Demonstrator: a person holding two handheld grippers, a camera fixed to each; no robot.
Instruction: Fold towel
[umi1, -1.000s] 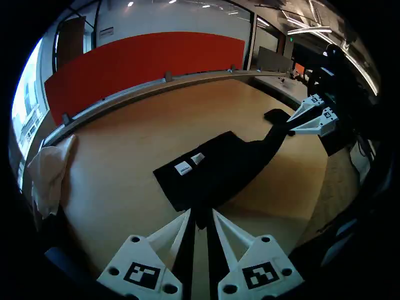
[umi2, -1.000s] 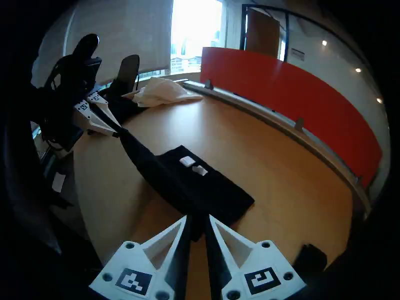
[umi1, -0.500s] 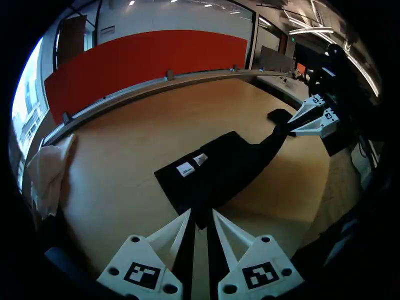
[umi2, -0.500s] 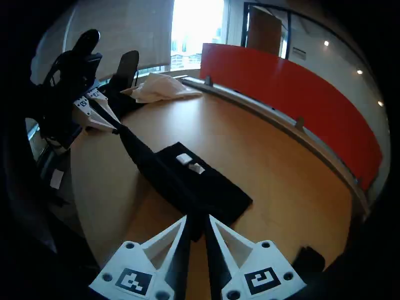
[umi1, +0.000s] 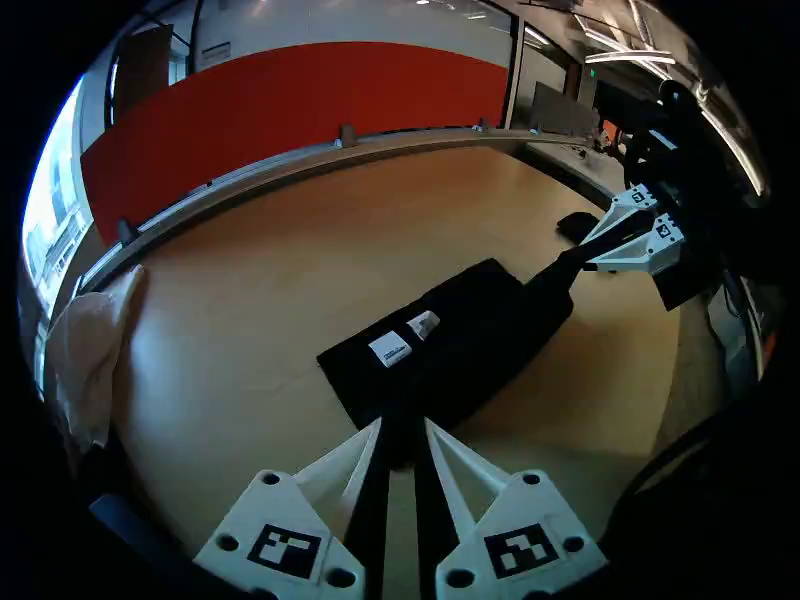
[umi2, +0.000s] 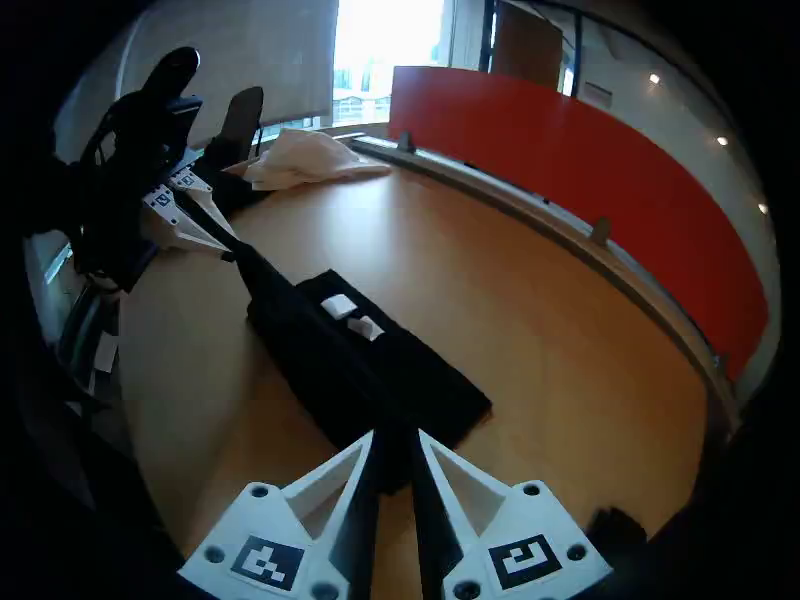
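A black towel with two white tags lies stretched over the wooden table. My left gripper is shut on its near corner. Across the towel, the right gripper pinches the far corner, held by a person in dark clothes. In the right gripper view, my right gripper is shut on the near corner of the black towel, and the left gripper holds the opposite corner. The held edge hangs slightly lifted between both grippers.
A crumpled cream cloth lies at the table's left edge, seen also as the cream cloth near dark chairs. A red partition with a rail runs along the table's far side. A small dark object rests on the table beyond the towel.
Both grippers have carried the held towel edge forward over the table toward the red partition. The towel looks more bunched and sits farther onto the table than before.
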